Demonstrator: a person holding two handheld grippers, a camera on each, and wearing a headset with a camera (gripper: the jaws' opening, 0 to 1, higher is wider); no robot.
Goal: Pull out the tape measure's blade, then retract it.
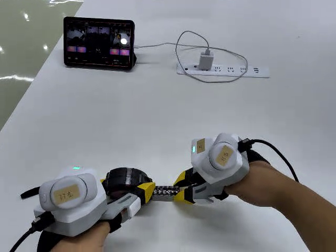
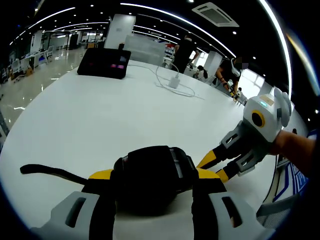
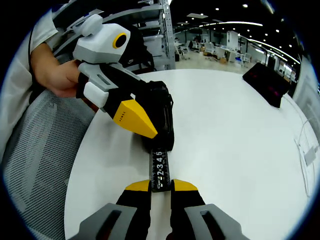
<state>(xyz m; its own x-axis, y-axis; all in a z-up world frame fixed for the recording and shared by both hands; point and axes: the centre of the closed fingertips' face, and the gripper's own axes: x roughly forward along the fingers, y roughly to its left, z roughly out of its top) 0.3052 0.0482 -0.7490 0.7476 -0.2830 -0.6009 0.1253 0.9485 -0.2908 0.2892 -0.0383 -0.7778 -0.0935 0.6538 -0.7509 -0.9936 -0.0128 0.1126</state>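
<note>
1. A large open-plan hall, office or lab by its look: long strip lights and a ceiling vent run overhead
2. A long white table stands on a glossy floor; a tablet sits near its left edge, and a power strip with a plugged-in charger lies to its right
3. Metal shelving, rows of distant desks and a mesh chair show; people stand beyond the table

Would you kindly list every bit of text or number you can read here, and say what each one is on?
"2 3 4 5": on the blade, pinched in the right claw.
"37", then an unclear mark: on the yellow sticker atop the left claw, which clamps the tape measure.
Too blurred or small to read: the right claw's sticker and the tablet screen.
</note>
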